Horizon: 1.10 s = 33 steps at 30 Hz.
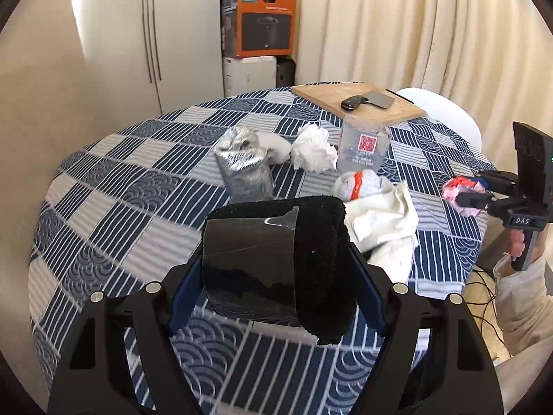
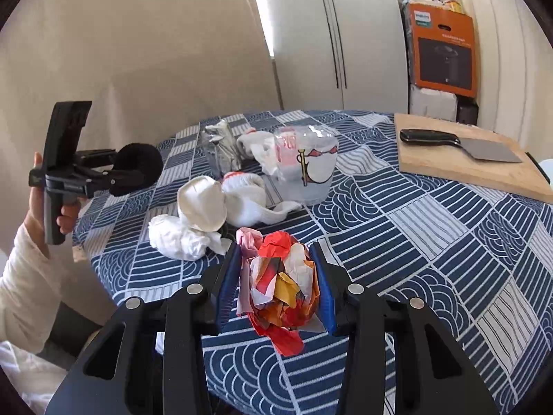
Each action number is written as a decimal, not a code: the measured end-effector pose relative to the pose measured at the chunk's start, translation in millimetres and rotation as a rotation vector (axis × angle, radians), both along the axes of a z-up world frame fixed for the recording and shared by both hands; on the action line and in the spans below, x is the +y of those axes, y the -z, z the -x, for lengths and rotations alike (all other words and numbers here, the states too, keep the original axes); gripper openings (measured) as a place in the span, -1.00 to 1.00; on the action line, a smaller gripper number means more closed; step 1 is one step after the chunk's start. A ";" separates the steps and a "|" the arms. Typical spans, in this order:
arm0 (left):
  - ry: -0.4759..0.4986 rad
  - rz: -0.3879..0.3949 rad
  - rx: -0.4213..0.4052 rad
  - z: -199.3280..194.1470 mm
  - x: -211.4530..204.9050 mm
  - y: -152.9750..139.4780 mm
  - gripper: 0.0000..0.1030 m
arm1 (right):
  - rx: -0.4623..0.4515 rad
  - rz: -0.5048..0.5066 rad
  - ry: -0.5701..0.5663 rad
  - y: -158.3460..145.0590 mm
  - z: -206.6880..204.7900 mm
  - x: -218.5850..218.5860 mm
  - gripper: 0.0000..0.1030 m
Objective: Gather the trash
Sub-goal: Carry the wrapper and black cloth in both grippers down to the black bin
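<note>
My left gripper (image 1: 276, 259) is shut on a black fuzzy roll (image 1: 276, 256) with a glossy black sleeve, lifted above the table's near edge. The right wrist view shows the left gripper (image 2: 128, 169) and the roll (image 2: 138, 160) at the far left, held by a hand. My right gripper (image 2: 274, 259) is shut on a crumpled red, orange and pink wrapper (image 2: 280, 287); its blue pads press both sides. That wrapper (image 1: 461, 197) also shows at the right of the left wrist view. On the table lie a crushed silver foil bag (image 1: 243, 166), white tissue (image 1: 312, 150), a clear plastic cup (image 1: 363, 145) and white crumpled paper (image 1: 383, 228).
A round table with a blue patterned cloth (image 2: 432, 242) carries a wooden cutting board (image 2: 449, 169) with a cleaver (image 2: 459, 143) at the far side. A white sock with an orange stripe (image 1: 359, 181) lies among the trash. A white chair (image 1: 446, 110), stacked boxes (image 1: 262, 20) and cupboards stand behind.
</note>
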<state>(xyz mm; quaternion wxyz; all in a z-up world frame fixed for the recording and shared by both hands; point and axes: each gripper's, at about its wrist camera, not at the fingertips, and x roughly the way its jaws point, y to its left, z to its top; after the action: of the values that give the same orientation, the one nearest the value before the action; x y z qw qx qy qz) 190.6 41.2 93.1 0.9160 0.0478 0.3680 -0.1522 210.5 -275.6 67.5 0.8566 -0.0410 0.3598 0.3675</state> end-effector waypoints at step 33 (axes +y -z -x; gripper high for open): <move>0.020 -0.117 -0.060 177.8 -71.4 38.7 0.48 | -0.049 0.053 -0.271 14.9 129.6 16.1 -0.25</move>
<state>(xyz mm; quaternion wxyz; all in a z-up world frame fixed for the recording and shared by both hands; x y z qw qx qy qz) 12.8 -30.2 54.4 0.9207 0.1095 0.3482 -0.1382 80.9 -259.5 52.5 0.8064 -0.1208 0.3397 0.4688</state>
